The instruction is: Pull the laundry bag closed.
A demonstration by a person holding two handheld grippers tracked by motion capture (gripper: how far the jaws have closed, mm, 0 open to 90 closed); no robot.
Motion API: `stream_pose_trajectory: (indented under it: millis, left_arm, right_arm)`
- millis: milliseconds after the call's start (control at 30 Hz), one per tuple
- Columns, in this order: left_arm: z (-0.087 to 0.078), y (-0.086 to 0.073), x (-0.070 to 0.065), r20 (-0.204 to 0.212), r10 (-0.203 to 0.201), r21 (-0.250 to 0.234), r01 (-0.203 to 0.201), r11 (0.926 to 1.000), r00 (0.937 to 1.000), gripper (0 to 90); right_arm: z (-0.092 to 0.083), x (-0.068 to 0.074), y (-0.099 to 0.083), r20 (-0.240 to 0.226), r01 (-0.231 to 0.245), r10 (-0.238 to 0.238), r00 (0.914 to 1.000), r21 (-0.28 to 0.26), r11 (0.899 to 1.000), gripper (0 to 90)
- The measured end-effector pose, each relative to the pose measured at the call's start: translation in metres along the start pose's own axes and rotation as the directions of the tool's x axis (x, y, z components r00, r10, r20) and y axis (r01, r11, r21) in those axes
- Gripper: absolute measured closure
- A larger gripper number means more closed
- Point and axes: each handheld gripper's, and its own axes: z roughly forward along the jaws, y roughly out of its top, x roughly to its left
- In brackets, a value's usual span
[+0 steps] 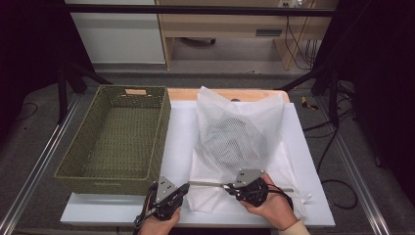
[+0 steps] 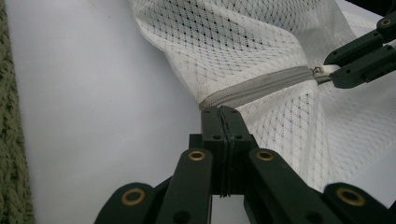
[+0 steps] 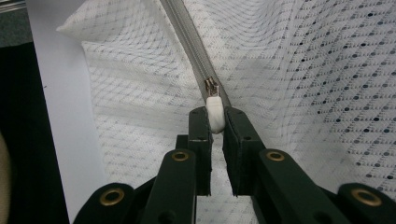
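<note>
My left gripper (image 2: 223, 112) has its jaws pressed together on the end of the zipper (image 2: 261, 86) at the near corner of the mesh laundry bag (image 1: 235, 142). My right gripper (image 3: 215, 116) pinches the white pull tab (image 3: 215, 112) of the slider (image 3: 211, 86). The bag lies on the white desk (image 1: 178, 132), just right of the wicker basket (image 1: 115, 134), with a dark garment (image 1: 235, 139) bundled inside.

As I see it, the zip goes well if my left hand anchors the corner and holds the tape taut, while my right draws the tab straight along the teeth, level with the desk, never lifting or twisting. Slack mesh near the slider could snag.

By my count: two grippers, one zipper, one pull tab, one bag, one garment, one basket.
</note>
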Motion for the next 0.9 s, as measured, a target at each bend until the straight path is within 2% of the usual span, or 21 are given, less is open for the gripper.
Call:
stream_pose_trajectory:
  millis: [900]
  left_arm:
    - [-0.001,0.001,0.0,-0.002,0.008,-0.002,-0.008,1.0,1.0,90.0]
  right_arm:
    - [-0.018,-0.012,-0.029,0.038,-0.043,0.042,0.9984,0.014,0.999,81.7]
